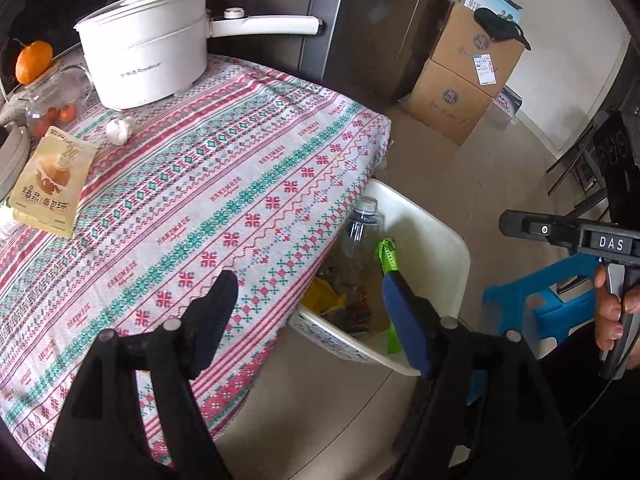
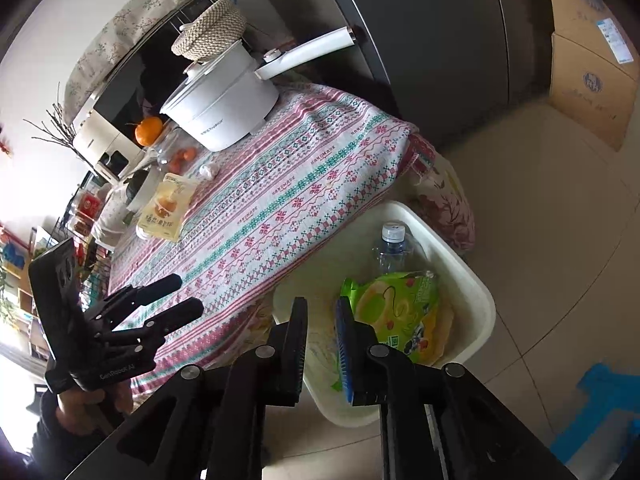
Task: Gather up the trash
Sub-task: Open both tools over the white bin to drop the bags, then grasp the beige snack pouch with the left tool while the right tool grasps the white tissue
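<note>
**Hovering over the bin beside the worktop**

Looking down from the left wrist, the left tool (image 1: 308, 312) has its two pads set wide apart with nothing between them; one pad hangs over the patterned cloth of the worktop (image 1: 224, 184), the other over the white bin (image 1: 448, 240) that stands on the floor against the worktop's edge. In the bin lie a clear water bottle (image 1: 362, 224), a green wrapper (image 1: 388, 258) and mixed yellow and red scraps. On the cloth sit a white electric pot (image 1: 148, 60), a garlic bulb (image 1: 120, 129) and a yellow snack pouch (image 1: 50, 182). At the right edge a hand (image 1: 614, 312) grips the handle of the other device, with a blue stool (image 1: 540, 304) behind it; stacked cardboard boxes (image 1: 460, 92) stand farther back.

From the right wrist, the right tool (image 2: 322, 344) has its pads only narrowly parted, gripping nothing, directly above the bin's near rim. This view shows the green wrapper (image 2: 394, 312) as a full snack bag lying flat on top of the trash, just beside the blue pad, with the bottle's cap (image 2: 393, 232) behind it. The left tool (image 2: 176, 300) appears over the cloth, pads apart and empty.
</note>
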{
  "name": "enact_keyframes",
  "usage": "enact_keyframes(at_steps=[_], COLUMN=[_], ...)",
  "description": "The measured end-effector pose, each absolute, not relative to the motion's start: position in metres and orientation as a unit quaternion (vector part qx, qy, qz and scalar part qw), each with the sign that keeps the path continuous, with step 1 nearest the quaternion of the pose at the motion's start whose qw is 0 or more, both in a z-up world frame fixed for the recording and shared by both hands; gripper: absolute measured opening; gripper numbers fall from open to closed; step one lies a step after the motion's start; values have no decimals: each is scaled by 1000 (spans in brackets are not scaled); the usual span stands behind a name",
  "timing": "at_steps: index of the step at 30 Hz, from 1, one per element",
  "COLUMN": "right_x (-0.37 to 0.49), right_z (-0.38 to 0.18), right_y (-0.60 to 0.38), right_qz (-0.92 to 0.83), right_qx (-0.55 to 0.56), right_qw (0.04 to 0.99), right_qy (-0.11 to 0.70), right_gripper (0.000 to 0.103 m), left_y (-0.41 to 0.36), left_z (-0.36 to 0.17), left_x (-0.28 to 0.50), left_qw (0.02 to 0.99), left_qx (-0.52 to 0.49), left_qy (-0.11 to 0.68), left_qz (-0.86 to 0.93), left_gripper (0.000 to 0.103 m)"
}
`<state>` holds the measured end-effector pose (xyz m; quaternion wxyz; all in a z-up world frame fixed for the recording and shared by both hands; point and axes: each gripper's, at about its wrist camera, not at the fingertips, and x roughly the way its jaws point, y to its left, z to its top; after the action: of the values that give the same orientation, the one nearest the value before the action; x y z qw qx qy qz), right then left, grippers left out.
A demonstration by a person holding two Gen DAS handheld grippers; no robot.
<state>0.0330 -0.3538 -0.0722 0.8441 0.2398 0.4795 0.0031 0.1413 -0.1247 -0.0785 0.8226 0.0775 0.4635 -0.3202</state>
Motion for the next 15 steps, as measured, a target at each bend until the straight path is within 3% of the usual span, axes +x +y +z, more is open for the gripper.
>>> enact_keyframes(at_steps=[1, 3, 6, 9, 15], right_x=[34, 37, 44, 53, 74], right_z=[-71, -69, -64, -62, -69], right_y=[-352, -347, -338, -329, -309], right_qz=[3, -1, -3, 0, 2], right_qx=[237, 234, 223, 216, 201], right_qw=[845, 847, 853, 855, 851], right_qy=[480, 477, 471, 471, 485], right_gripper=[25, 47, 64, 72, 75], left_y=[-119, -107, -86, -63, -13], left_z=[-77, -75, -71, -68, -70], left_x=[143, 148, 159, 173, 210], left_qw=[826, 833, 843, 855, 875], left_qx=[75, 69, 58, 44, 19], left_qy=[462, 460, 460, 457, 454], left_qz=[-314, -300, -272, -240, -165], left_gripper=[80, 83, 86, 92, 95])
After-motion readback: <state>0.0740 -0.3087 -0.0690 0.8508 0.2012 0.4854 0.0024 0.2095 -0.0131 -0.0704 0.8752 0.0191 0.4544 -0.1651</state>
